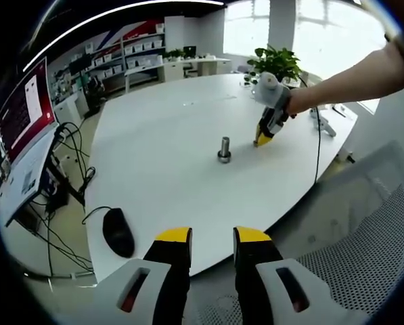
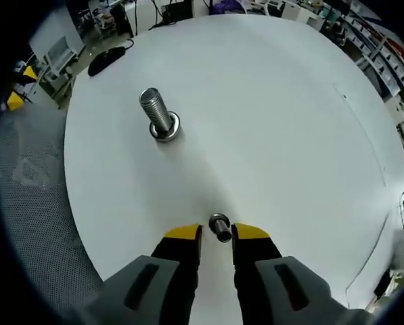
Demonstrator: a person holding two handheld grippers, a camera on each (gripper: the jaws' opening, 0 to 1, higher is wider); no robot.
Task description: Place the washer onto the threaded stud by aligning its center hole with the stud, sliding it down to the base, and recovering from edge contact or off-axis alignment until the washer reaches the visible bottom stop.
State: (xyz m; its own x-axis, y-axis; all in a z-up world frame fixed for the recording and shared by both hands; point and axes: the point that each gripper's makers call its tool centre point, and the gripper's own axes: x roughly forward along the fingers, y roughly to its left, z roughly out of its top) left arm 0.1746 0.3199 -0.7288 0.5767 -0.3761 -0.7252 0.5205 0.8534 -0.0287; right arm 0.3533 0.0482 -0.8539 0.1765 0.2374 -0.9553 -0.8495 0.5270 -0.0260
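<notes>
Now R tongs [image 2: 216, 235] tilted down at table [image 2: 276, 122], apart around washer [image 2: 219, 225]; L tongs [image 1: 212, 237] apart.

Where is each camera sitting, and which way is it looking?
Left gripper view: rides the left gripper, held off the table edge, looking across it; a person's arm holds the right gripper.
Right gripper view: rides the right gripper, low over the table, looking down at a washer between its fingers.
Both share the threaded stud.

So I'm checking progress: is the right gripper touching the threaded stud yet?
Apart. The right gripper view shows bare white table between the right gripper and the threaded stud.
</notes>
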